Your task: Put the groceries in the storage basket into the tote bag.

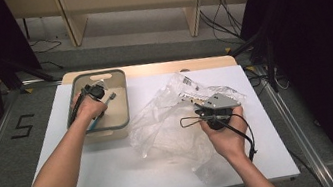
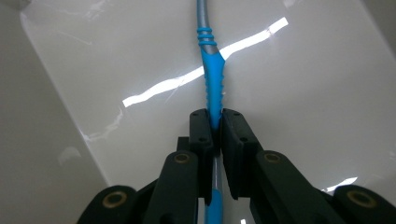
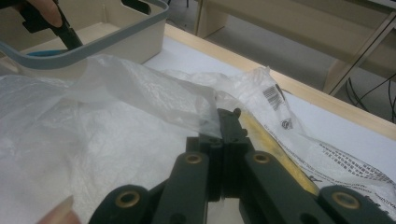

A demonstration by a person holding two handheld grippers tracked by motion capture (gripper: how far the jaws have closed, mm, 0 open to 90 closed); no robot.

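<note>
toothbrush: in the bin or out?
In. The left gripper clamps the blue toothbrush over the bin floor; in the high view that hand reaches inside it.

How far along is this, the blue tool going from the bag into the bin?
Looks partly done. The left gripper holds the blue tool inside the bin; it is not yet released. The right gripper pinches the bag's edge. What else the bag holds is unclear.
</note>
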